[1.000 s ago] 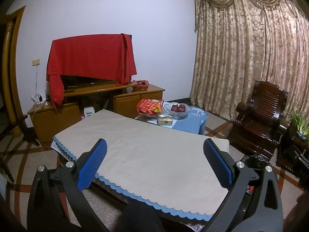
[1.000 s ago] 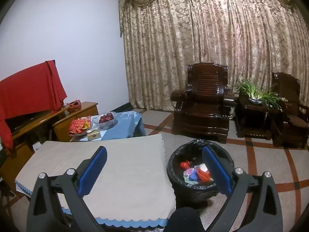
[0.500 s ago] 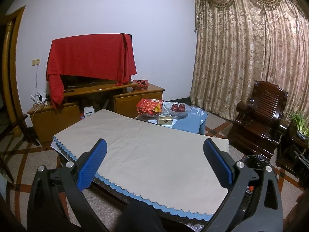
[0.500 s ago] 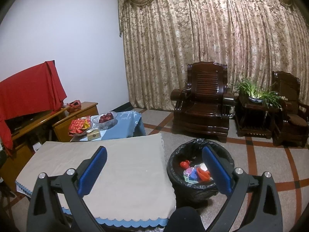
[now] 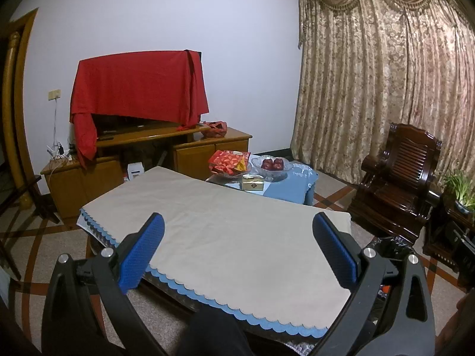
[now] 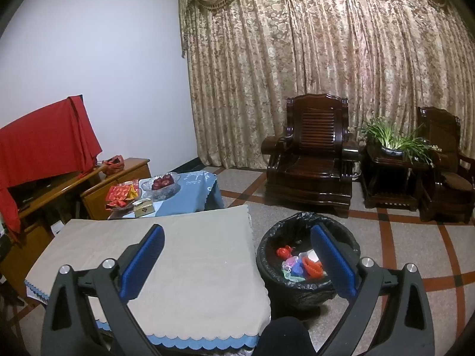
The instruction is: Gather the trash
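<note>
Both grippers hang spread wide with nothing between their blue pads: the left gripper (image 5: 237,252) above the near edge of the table (image 5: 237,237), the right gripper (image 6: 237,255) straddling the table's corner and the bin (image 6: 307,284). Neither touches anything. No writing is legible (the small gold box (image 6: 144,208) at 11 o'clock bears a red mark too small to read). The trash (image 6: 299,264), 1 mixed heap of red, blue and white pieces, lies inside the black-lined bin, just beside the right pad at 2 o'clock.
</note>
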The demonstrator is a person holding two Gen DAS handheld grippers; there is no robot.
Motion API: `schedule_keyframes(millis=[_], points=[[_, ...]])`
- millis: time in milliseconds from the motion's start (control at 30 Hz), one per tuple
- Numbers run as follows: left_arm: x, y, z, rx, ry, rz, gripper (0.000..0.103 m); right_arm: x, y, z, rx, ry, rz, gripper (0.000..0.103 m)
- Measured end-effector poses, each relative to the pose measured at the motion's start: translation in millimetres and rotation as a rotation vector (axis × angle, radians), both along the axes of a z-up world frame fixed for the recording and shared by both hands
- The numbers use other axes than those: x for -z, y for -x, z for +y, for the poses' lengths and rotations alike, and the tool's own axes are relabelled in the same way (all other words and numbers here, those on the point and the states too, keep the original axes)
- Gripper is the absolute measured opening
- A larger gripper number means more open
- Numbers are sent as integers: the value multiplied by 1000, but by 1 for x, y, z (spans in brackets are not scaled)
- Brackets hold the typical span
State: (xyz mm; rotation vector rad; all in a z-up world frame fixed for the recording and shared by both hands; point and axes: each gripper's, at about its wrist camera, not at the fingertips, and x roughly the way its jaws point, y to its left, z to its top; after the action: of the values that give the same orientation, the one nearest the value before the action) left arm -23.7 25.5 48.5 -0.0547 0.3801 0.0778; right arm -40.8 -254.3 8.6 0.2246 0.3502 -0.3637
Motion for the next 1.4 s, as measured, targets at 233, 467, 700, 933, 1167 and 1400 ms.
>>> schedule_keyframes(millis=[233, 467, 700, 933, 1167, 1400], points=[[-1, 0, 0, -1, -2, 0, 97, 1, 1, 1, -3, -3, 3, 97], [-1, 0, 0, -1, -1, 0, 97, 2, 0, 2, 2, -4, 1, 97], [-1, -1, 0, -1, 1, 1, 97, 2, 0, 2, 1, -5, 1, 97], [-2, 0, 0, -1, 1, 0, 97, 1, -1, 4, -1, -4, 2, 97], [0, 1, -3, 2, 0, -3, 97, 1, 0, 6, -1, -4, 0, 97], [0, 2, -7, 5, 0, -3, 97, 1, -1, 4, -1, -4, 1, 97]])
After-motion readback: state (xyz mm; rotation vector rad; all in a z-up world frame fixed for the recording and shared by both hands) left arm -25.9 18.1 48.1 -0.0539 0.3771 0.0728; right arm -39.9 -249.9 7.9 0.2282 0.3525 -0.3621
